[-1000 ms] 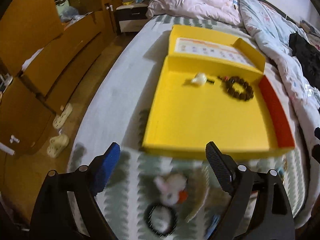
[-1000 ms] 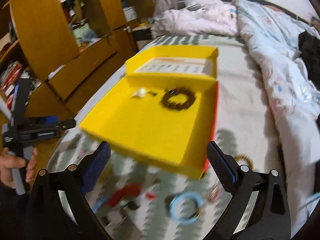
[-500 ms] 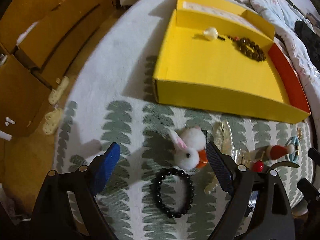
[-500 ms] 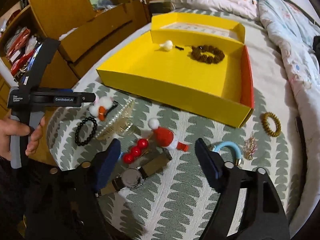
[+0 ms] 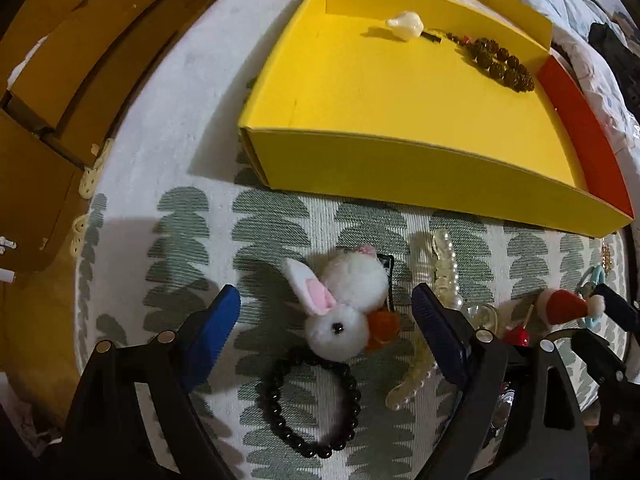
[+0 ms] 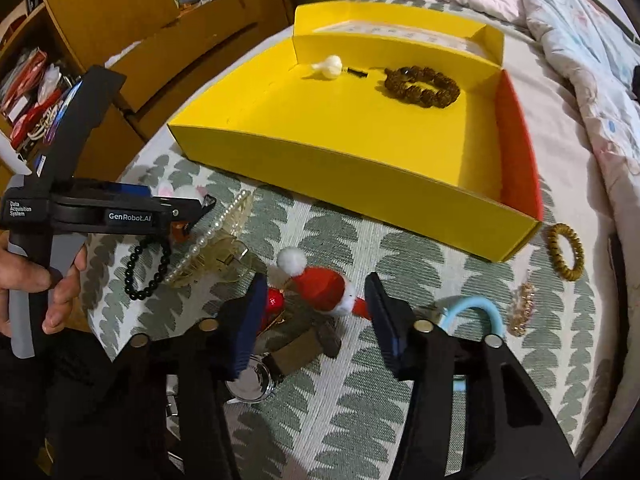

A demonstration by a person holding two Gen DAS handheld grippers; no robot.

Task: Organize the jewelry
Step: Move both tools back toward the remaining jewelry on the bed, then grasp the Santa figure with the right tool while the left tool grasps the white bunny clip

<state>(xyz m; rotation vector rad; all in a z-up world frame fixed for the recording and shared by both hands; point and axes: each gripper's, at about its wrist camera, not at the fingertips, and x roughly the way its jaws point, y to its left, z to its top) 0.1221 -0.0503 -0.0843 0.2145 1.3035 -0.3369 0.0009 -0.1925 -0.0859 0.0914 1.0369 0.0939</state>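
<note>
A yellow box [image 5: 400, 168] [image 6: 344, 168] on the bed holds a white shell clip [image 5: 405, 25] [image 6: 330, 67] and a brown bead bracelet [image 5: 502, 65] [image 6: 422, 86]. My left gripper [image 5: 326, 316] is open, its fingers either side of a white bunny hair clip [image 5: 340, 312], with a black bead bracelet [image 5: 308, 404] [image 6: 146, 266] just below. My right gripper [image 6: 314, 310] is open, its fingers either side of a red Santa-hat clip [image 6: 322, 288] [image 5: 564, 306] that lies over a wristwatch [image 6: 256, 378].
A pearl claw clip [image 5: 444, 280] [image 6: 216, 240], a red bead pin [image 5: 516, 336], a blue hair tie [image 6: 476, 308], a gold coil hair tie [image 6: 566, 250] and a small gold piece [image 6: 522, 308] lie on the leaf-print cover. Wooden drawers [image 5: 60, 60] stand left; rumpled bedding [image 6: 580, 60] lies right.
Both grippers have dropped from above the yellow box toward the items in front of it. The left now brackets the bunny clip; the right brackets the Santa-hat clip with narrower jaws.
</note>
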